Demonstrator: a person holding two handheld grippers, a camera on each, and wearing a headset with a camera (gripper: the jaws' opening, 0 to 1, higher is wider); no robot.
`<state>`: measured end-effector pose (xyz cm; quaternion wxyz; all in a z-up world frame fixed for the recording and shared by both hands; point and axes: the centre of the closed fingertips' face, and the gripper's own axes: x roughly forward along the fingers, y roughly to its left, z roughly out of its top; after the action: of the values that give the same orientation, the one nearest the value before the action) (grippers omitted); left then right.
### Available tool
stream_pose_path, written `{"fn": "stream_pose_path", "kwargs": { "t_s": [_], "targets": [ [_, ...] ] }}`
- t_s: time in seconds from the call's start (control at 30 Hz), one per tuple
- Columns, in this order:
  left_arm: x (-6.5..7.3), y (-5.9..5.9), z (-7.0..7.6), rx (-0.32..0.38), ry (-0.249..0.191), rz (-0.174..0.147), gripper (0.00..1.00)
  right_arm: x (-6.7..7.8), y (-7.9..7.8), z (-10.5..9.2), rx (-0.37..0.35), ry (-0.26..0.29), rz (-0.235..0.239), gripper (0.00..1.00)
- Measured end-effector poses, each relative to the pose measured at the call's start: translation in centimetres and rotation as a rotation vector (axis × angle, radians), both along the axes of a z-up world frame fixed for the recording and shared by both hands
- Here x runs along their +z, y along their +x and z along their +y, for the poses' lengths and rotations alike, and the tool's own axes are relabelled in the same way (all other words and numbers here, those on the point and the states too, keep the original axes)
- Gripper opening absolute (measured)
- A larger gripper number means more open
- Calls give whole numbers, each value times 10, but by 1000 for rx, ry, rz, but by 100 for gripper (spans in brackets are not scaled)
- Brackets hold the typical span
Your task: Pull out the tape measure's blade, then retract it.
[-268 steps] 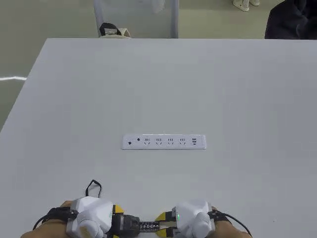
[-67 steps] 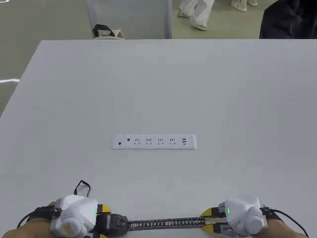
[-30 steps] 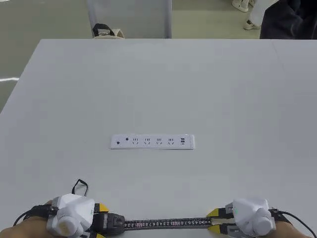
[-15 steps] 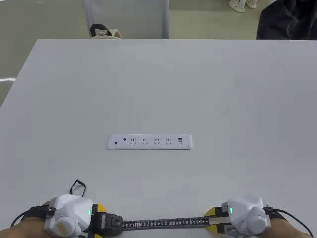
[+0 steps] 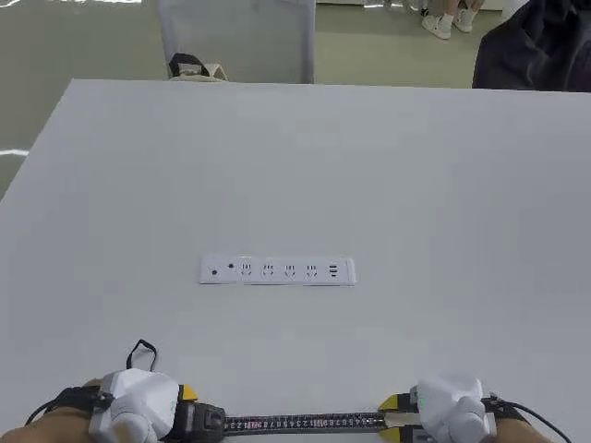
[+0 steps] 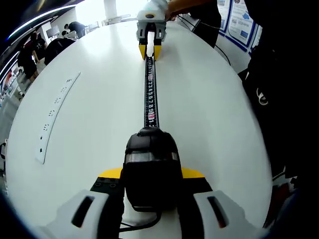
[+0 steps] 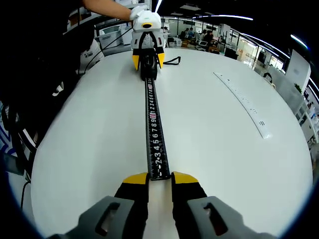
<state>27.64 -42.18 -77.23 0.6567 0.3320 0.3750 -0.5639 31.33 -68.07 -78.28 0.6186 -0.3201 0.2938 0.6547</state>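
Right at the near edge of the worktop [image 5: 295, 166], my left hand-held gripper [image 6: 151, 174] clamps the black tape measure [image 6: 151, 159] to anchor it, while my right hand-held gripper [image 7: 159, 180] pinches the tip of the blade [image 7: 153, 134], holding it taut. Farther off lies a power strip [image 5: 277, 271].

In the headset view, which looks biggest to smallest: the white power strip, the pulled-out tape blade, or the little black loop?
Largest: power strip, the broadest band.
Next: tape blade, about as long as the strip but far thinner, so by length alone I can't rank them.
Smallest: black loop.
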Motion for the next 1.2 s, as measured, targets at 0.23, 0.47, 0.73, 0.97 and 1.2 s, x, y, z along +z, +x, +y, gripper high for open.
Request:
{"fn": "stream_pose_path", "kwargs": {
  "t_s": [0.23,0.47,0.73,0.97,1.2],
  "targets": [
    [-1,-1,3,8,6,-11,41,0,-6,4,-23,-19,-3,29],
    [6,-7,8,66,-9,-11,48,3,-7,-2,-96,-34,-14,36],
    [15,-16,12,175,-43,-8,55,12,-10,-10,-231,-11,-1,42],
    [22,-24,14,301,-101,-24,63,21,-16,-15,-373,25,11,48],
    [29,-34,19,403,-149,-52,67,30,-26,-22,-493,69,25,54]
  ]
}}
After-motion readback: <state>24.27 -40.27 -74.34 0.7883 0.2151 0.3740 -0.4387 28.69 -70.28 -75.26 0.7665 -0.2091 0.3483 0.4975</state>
